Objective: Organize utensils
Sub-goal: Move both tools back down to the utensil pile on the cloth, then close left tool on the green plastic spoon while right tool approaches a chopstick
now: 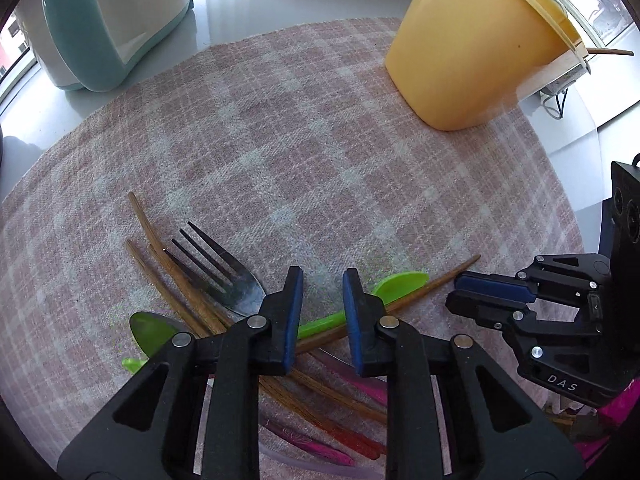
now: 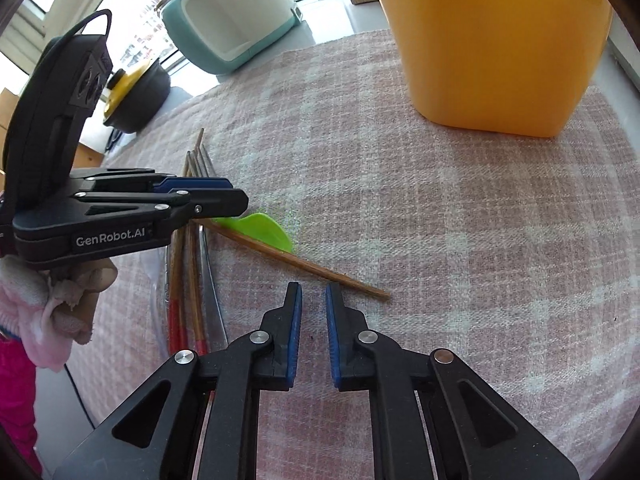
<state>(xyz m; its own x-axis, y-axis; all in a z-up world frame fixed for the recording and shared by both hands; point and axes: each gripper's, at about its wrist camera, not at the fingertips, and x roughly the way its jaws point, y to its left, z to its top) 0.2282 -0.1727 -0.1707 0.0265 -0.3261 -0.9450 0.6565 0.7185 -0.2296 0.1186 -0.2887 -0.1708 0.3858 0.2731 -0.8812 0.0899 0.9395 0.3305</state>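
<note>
Presently: left gripper (image 1: 322, 280), fingers narrowly apart over a heap of utensils, gripping nothing. Right gripper (image 2: 313, 294), fingers close together, empty, beside one chopstick (image 2: 320, 270). Fork (image 1: 224, 276), green spoon (image 1: 400, 284) on checked cloth (image 1: 280, 140); yellow tub (image 1: 468, 48) behind.

Below the left tongs (image 1: 322, 276) a fork (image 1: 224, 276), chopsticks (image 1: 168, 280) and spoons (image 1: 154, 330) lie heaped on the cloth (image 1: 280, 160) covering the surface. One chopstick (image 1: 436, 282) runs from the heap toward the right tongs (image 1: 454, 294). A tub (image 1: 464, 52) stands on the cloth well beyond both tongs, an appliance (image 1: 116, 20) off to its left.
</note>
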